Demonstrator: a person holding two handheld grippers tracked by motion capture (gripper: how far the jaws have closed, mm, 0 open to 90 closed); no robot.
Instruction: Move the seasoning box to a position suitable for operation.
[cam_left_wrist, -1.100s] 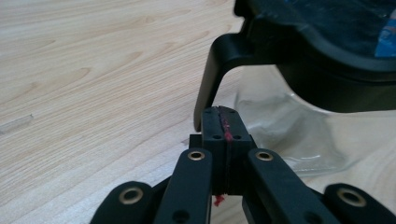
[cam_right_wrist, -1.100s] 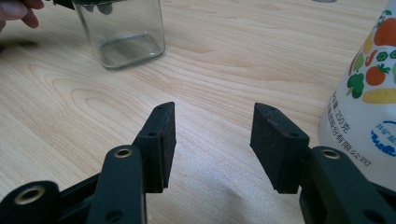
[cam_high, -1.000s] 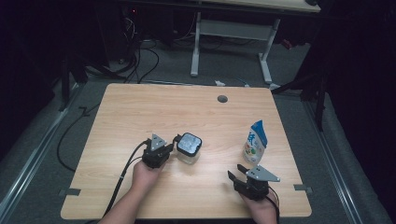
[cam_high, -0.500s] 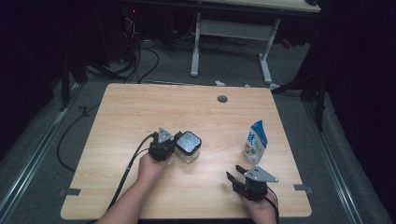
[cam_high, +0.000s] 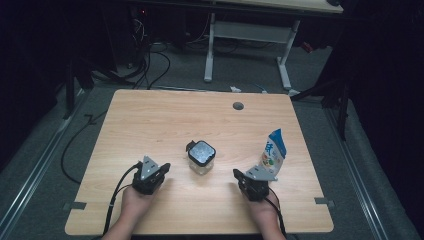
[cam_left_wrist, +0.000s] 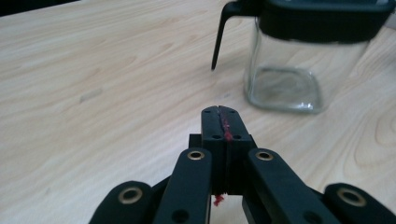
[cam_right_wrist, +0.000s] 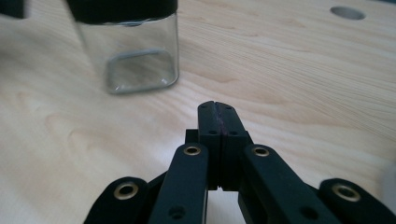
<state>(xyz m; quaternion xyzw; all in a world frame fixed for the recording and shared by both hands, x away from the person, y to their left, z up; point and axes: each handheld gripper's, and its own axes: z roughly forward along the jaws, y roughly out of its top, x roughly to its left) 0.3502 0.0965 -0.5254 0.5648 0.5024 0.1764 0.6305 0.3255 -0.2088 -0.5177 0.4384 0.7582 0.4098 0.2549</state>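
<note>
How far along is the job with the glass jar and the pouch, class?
Done: the glass jar stands upright mid-table, its black lid on. In hand: nothing; the left hand-held gripper and the right hand-held gripper are both shut and empty, either side of the jar. Left: the pouch stands untouched by the right edge, so any filling looks not yet begun.

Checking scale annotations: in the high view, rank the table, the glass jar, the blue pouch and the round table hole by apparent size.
1. Table
2. Glass jar and blue pouch: look alike in size, so not ranked.
3. Round table hole, smallest.
</note>
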